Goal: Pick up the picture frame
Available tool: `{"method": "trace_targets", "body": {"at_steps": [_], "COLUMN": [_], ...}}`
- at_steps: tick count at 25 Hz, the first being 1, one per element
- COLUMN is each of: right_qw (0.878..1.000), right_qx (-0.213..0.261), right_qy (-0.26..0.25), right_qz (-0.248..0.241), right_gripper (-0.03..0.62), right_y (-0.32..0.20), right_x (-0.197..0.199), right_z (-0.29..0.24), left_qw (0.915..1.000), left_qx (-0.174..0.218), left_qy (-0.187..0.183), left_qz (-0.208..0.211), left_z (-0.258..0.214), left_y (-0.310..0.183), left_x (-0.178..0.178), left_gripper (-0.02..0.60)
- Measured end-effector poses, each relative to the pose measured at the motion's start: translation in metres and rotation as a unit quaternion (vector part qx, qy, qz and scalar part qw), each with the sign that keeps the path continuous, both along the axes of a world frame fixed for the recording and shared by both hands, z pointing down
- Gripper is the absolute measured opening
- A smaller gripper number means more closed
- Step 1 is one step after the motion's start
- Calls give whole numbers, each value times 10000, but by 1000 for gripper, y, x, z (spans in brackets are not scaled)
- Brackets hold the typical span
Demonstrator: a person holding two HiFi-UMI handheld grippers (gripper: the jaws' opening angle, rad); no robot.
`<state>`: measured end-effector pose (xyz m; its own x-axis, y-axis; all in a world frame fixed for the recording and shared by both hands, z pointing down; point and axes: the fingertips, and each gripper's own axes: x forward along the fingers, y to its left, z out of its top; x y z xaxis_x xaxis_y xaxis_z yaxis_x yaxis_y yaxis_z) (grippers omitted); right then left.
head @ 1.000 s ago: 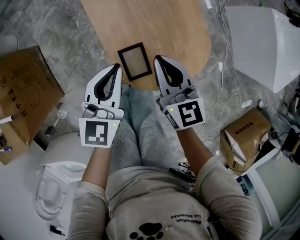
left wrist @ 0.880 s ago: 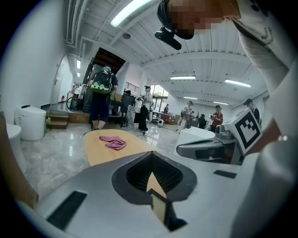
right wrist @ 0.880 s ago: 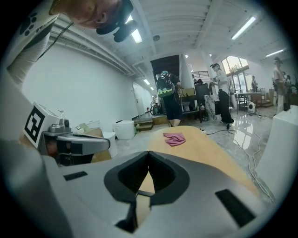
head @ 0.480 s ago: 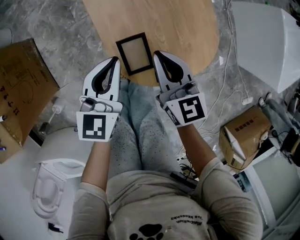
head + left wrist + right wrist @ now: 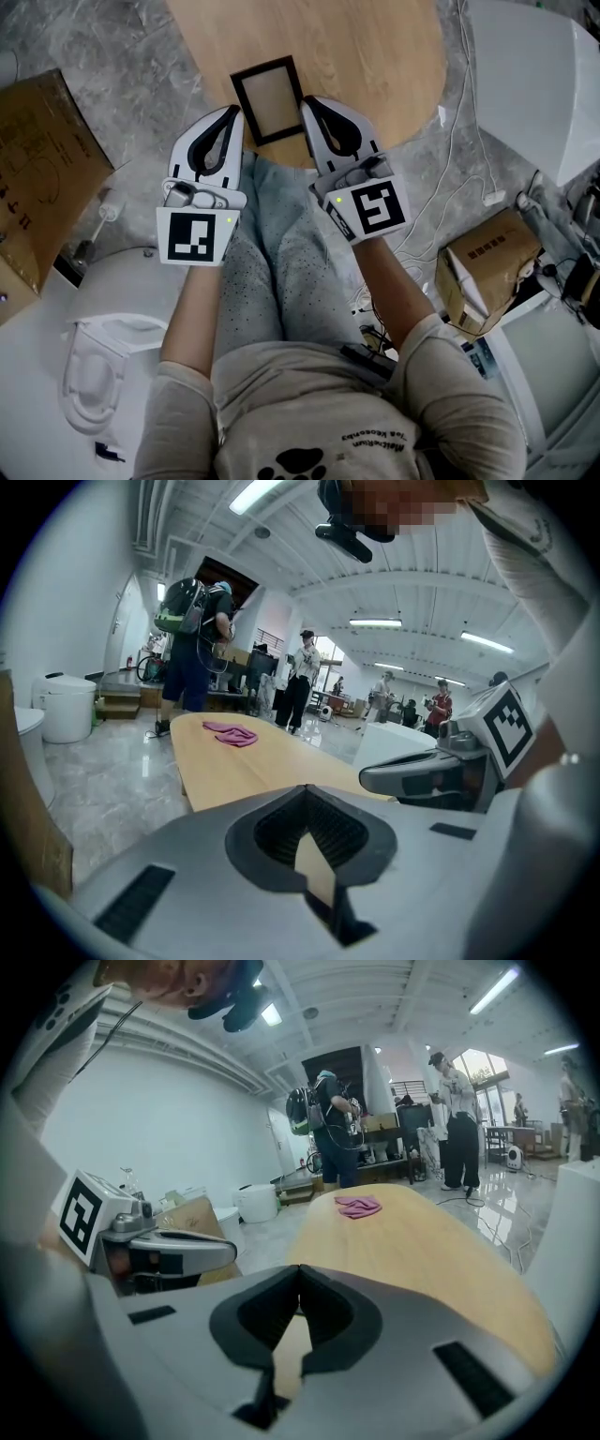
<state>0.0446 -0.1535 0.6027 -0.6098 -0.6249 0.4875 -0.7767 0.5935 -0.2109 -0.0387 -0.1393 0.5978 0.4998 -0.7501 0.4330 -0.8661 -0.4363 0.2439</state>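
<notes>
A black picture frame (image 5: 267,98) lies flat near the front edge of the oval wooden table (image 5: 375,56). My left gripper (image 5: 232,112) is shut and empty, with its tip by the frame's left side. My right gripper (image 5: 307,100) is also shut and empty, its tip by the frame's right side. Whether either touches the frame I cannot tell. In the left gripper view the jaws (image 5: 307,787) meet over the table (image 5: 225,771). The right gripper view shows the same closed tips (image 5: 298,1267). The frame is hidden below the jaws in both gripper views.
A pink cloth (image 5: 357,1206) lies far down the table. Cardboard boxes stand at the left (image 5: 42,169) and the right (image 5: 483,267). There is a white panel (image 5: 534,84) at upper right, cables (image 5: 459,187) on the floor, and people standing far behind the table.
Both grippers have come down and closer to the frame; their tips now flank its sides instead of sitting below its near edge. The jaws stayed shut.
</notes>
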Motion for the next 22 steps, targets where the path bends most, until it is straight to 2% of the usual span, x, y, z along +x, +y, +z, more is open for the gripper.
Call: {"method": "trace_targets", "body": {"at_steps": [15,22], "right_qw": [9986,9960], "right_qx": [-375,-691], "right_qy": [356,525], "right_qz": [-118,-196], "right_gripper": [9,11], "right_y": [2,4], "right_x": [6,9], "right_z": [47,68], "left_qw": [9989,9977], "left_qx": [-469,-662], "left_qy": [-27,-46], "left_qz": [69,127], "left_z": [48,63], "left_y": [4,5], "left_x": [12,14], "left_gripper": [8,9]}}
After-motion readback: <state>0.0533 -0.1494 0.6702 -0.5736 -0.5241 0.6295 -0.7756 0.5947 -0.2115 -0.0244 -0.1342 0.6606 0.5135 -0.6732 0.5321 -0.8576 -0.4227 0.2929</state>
